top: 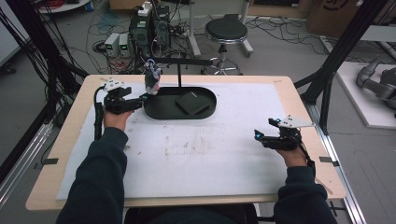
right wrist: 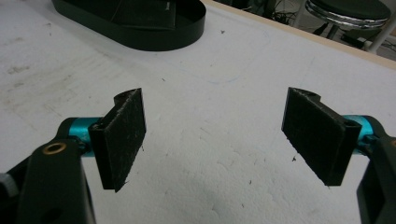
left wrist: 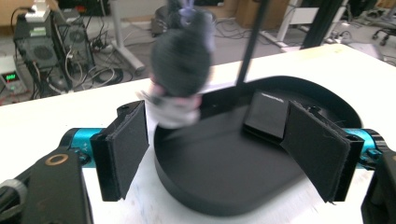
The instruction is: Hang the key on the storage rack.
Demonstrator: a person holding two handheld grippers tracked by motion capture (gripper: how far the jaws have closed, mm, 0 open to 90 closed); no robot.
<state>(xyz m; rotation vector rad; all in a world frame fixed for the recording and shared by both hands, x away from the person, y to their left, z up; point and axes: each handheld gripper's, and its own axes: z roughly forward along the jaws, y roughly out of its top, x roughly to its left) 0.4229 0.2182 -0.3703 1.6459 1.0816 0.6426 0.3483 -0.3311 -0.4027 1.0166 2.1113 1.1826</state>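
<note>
The left gripper (left wrist: 219,149) stands wide open and empty, the hanging plush toy (left wrist: 182,70) just ahead between its pads, above the black oval tray (left wrist: 224,182). This looks like a release onto the stand; next, probably backing clear. The right gripper (right wrist: 215,140) gapes empty over the table

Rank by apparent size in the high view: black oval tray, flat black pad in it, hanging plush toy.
1. black oval tray
2. flat black pad
3. hanging plush toy, close to the pad in size; unsure.

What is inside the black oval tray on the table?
Inside the black oval tray lies a flat black rectangular case, and a thin black post rises from the tray. A small dark plush toy hangs above its left end. The floor beneath the case is hidden.
</note>
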